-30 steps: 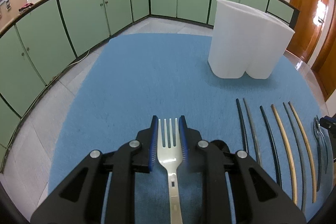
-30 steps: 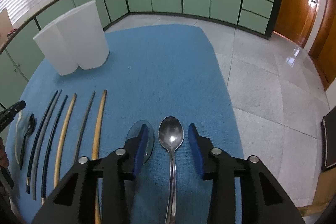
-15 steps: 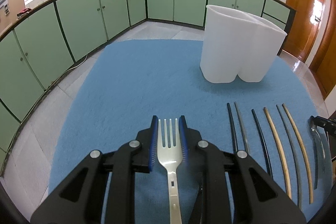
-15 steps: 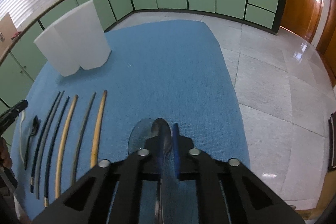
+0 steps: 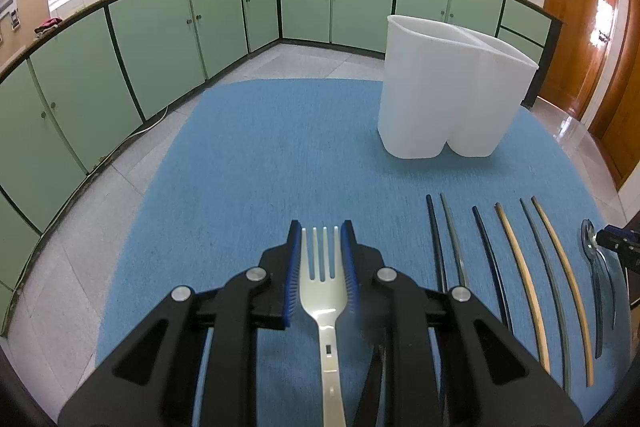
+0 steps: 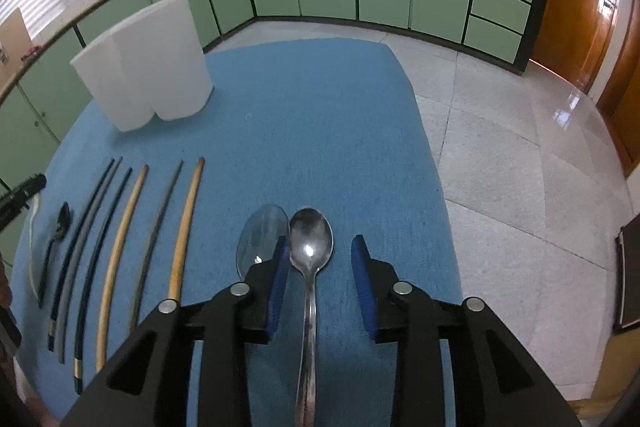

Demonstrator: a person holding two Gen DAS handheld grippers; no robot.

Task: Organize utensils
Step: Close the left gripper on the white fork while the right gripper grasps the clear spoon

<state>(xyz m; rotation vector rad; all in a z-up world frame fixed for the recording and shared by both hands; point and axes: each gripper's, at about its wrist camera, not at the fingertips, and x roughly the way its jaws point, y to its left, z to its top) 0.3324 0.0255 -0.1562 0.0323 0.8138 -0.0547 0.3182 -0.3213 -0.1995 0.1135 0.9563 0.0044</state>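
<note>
The fork sits clamped between the left gripper's pads above the blue mat. The metal spoon lies between the right gripper's opening jaws, seemingly brushing the left pad.

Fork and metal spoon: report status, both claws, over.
Left claw shut on fork. Right claw opening, metal spoon between its pads, not gripped. White holder stands ahead on blue mat, path clear.
</note>
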